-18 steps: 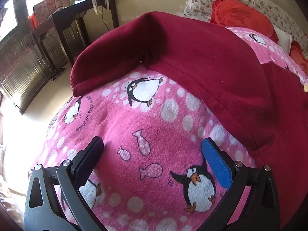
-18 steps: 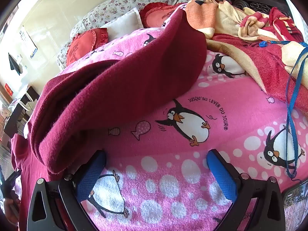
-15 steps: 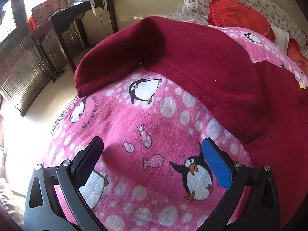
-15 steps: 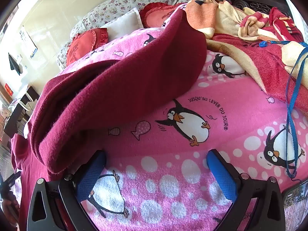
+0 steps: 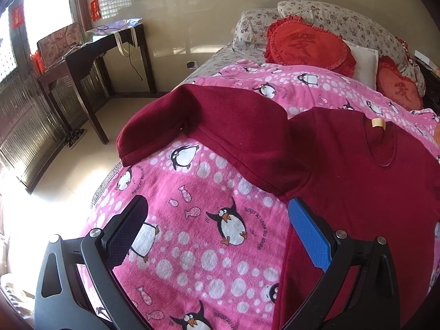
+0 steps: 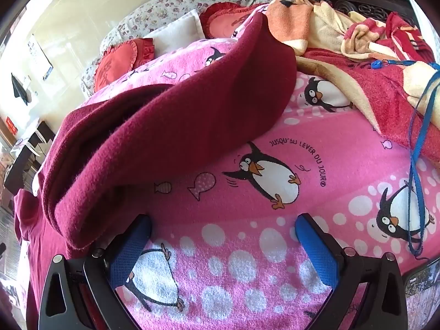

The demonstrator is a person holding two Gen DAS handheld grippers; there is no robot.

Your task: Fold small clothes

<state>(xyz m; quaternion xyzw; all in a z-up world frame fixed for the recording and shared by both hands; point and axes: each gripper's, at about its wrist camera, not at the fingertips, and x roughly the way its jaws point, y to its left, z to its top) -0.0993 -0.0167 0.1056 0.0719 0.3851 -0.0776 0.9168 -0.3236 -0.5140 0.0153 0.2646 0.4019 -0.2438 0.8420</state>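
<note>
A dark red fleece top (image 5: 357,170) lies spread on the pink penguin blanket (image 5: 198,220), neck label up. One sleeve (image 5: 209,121) stretches left toward the bed's edge. My left gripper (image 5: 217,217) hovers open over the blanket just below that sleeve, its blue pad (image 5: 308,233) beside the top's side hem. In the right wrist view the other sleeve (image 6: 176,126) lies across the blanket (image 6: 247,233), running up to the right. My right gripper (image 6: 224,228) is open over bare blanket, its left finger close to the sleeve's underarm fold. Nothing sits between either pair of fingers.
Red frilled cushions (image 5: 305,44) and floral pillows (image 5: 343,19) lie at the bed's head. A heap of orange, cream and red clothes (image 6: 371,38) with a blue lanyard (image 6: 415,148) lies to the right. A dark wooden desk (image 5: 90,52) stands on the floor left of the bed.
The left gripper has pulled back and up from the sleeve, so more of the top, the pillows and the room shows. The right gripper has stayed still. Both remain open.
</note>
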